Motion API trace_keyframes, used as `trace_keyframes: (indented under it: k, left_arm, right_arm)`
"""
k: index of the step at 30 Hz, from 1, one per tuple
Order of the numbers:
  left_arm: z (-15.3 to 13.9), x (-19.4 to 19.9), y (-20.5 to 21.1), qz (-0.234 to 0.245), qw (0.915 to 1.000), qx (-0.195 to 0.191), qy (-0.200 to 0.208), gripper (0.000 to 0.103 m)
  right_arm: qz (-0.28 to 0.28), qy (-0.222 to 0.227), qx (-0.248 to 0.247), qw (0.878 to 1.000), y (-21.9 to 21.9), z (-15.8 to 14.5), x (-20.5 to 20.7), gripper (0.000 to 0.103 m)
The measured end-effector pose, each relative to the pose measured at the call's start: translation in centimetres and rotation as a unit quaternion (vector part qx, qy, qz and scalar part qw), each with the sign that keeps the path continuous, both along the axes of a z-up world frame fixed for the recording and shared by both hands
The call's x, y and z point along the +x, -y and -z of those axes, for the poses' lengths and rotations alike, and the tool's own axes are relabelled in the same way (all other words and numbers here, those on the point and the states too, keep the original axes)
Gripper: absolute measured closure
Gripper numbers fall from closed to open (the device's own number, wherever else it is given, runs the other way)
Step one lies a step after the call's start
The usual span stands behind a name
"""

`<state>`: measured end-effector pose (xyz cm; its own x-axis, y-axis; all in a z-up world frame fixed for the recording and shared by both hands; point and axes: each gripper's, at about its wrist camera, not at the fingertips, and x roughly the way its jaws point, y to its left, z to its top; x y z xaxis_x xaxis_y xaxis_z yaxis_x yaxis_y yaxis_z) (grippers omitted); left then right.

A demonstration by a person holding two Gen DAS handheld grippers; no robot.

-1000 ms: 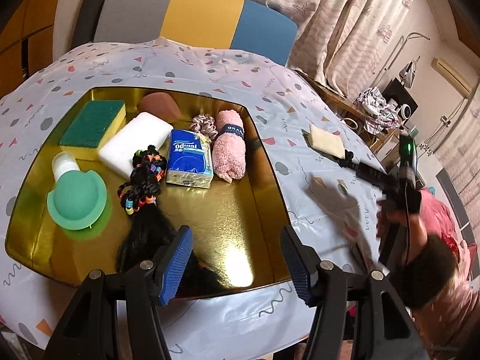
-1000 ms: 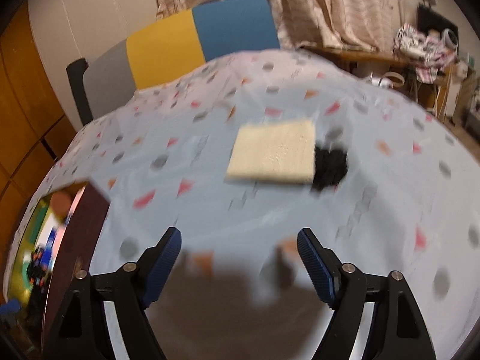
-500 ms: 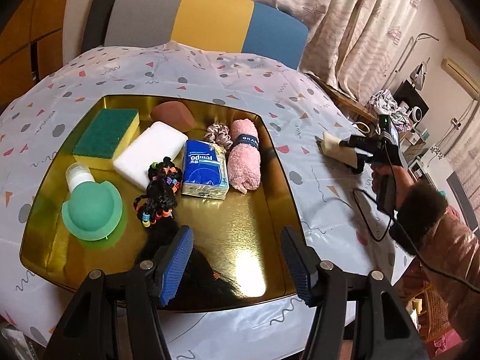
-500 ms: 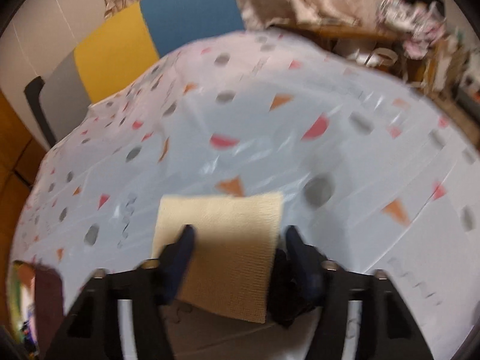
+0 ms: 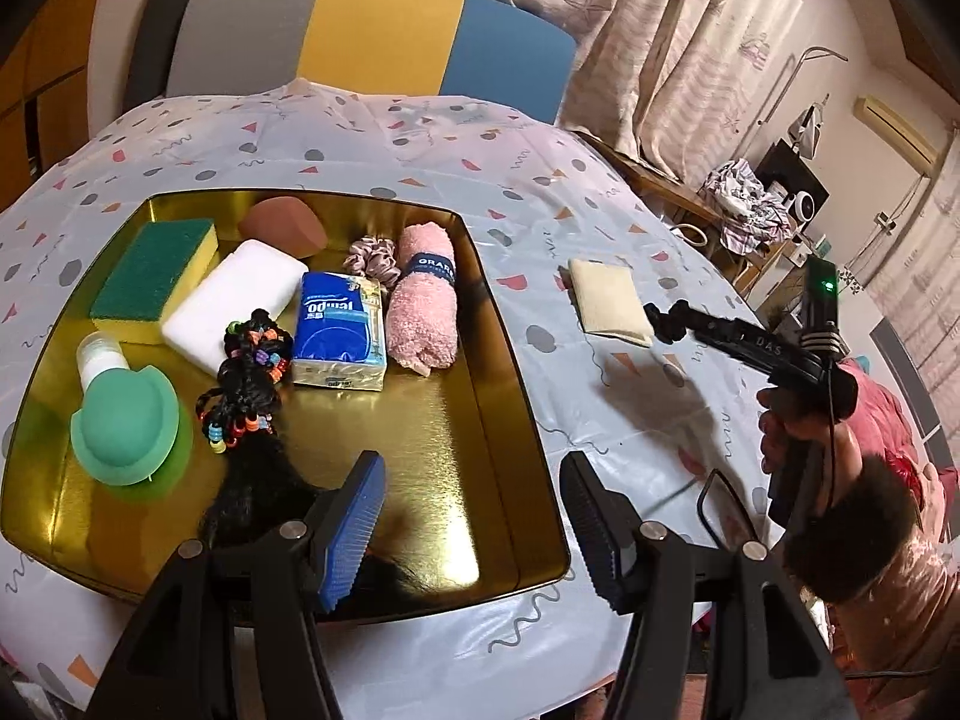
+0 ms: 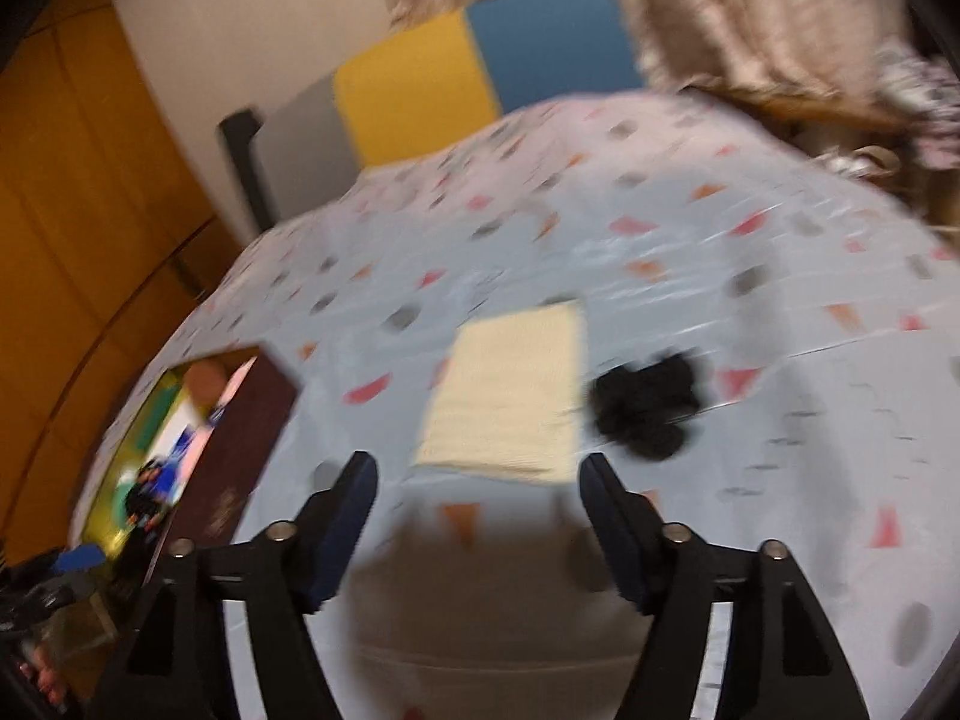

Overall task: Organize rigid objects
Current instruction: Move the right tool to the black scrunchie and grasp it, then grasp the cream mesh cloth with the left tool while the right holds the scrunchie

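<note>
cream flat pad point(image 6: 504, 396) lying on tablecloth point(image 6: 780, 276)

Our left gripper point(image 5: 471, 531) hangs tilted downward with its blue-padded fingers point(image 5: 354, 528) spread and nothing between them. Our right gripper point(image 6: 477, 519) also points downward; its jaws have just been opening, and they stand apart with nothing clamped between the pads. From the left wrist view, our right hand point(image 5: 798, 426) wraps around the black handle at the far right, a dark furry cuff and pink sleeve point(image 5: 888, 576) behind it.
</note>
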<state>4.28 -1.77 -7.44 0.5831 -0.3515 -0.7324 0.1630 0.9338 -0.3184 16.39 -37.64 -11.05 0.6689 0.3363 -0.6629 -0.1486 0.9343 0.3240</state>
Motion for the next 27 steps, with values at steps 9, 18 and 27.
trace_keyframes:
  k: [9,18,27]
  left_arm:
    - [-0.6,-0.3,0.3,-0.002,1.0,0.003,0.005,0.042]
    - [-0.9,0.1,1.2,0.003,0.9999,0.014,0.002,0.042]
    - [-2.5,2.9,5.6,0.049,0.9986,0.016,0.011,0.042]
  right_arm:
    - [0.074,-0.023,-0.113,0.991,1.0,1.9,4.5,0.025]
    - [0.077,-0.046,-0.085,0.992,1.0,4.5,6.5,0.068]
    - [0.075,-0.049,-0.081,0.993,1.5,4.1,3.4,0.085]
